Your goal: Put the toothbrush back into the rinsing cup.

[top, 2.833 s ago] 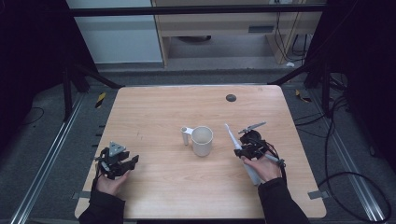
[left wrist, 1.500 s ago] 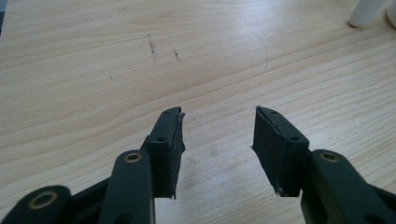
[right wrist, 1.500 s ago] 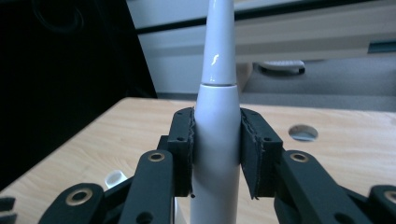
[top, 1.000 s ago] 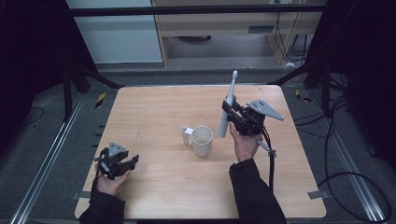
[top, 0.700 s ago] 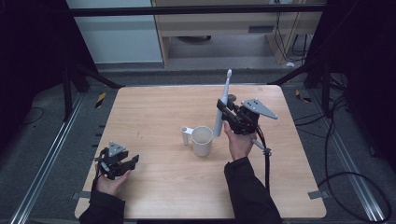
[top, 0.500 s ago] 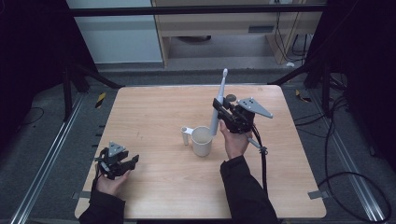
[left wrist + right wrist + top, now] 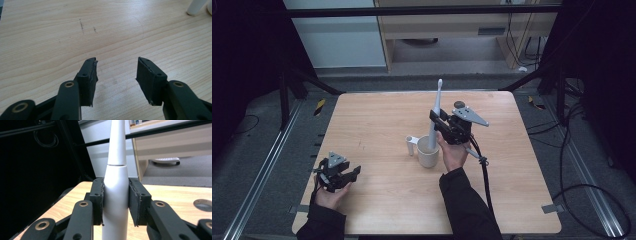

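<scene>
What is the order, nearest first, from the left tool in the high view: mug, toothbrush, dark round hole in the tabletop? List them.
From the left tool:
1. Mug: mid-table, to its right and a little farther back.
2. Toothbrush: upright above the mug, clamped in the right tool.
3. Dark round hole: near the far edge, behind the right tool.

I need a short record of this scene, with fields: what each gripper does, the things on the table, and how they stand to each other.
right gripper: shut on the electric toothbrush, fingers clamped on its body
electric toothbrush: white, upright, lower end at the mouth of the mug
mug: white, near the table's middle, handle toward the left of the high view
left gripper: open, holds nothing, low over bare wood
table: light wood, round hole near the far edge
</scene>
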Motion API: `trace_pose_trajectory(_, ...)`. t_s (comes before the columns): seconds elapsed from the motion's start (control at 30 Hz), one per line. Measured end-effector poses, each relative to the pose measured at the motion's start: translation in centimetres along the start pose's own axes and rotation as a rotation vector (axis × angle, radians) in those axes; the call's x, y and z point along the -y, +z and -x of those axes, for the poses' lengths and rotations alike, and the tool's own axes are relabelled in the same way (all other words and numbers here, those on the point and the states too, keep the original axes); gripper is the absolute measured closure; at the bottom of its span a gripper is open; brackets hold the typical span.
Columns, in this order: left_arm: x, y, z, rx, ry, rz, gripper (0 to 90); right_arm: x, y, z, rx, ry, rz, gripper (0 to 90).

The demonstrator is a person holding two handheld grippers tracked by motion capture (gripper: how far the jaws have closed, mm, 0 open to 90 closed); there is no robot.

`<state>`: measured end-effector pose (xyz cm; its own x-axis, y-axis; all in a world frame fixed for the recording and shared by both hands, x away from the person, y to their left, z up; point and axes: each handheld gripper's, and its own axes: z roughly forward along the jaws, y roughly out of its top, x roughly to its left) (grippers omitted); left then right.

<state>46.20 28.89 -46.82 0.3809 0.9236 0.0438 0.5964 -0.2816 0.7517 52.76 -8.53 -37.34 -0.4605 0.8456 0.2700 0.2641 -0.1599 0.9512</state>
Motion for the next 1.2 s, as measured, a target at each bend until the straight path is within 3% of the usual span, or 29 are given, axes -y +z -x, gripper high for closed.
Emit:
trace_pose_trajectory(0.53,0.0,0.0,0.0,0.0,-0.001,0.003,49.8,3.0,1.7,-0.4,0.003,0.004,-0.11,67.3)
trace_pose_trajectory(1.2,0.0,0.0,0.0,0.0,0.001,0.001,49.9,5.1,2.0,0.0,0.029,-0.038,-0.26,67.1)
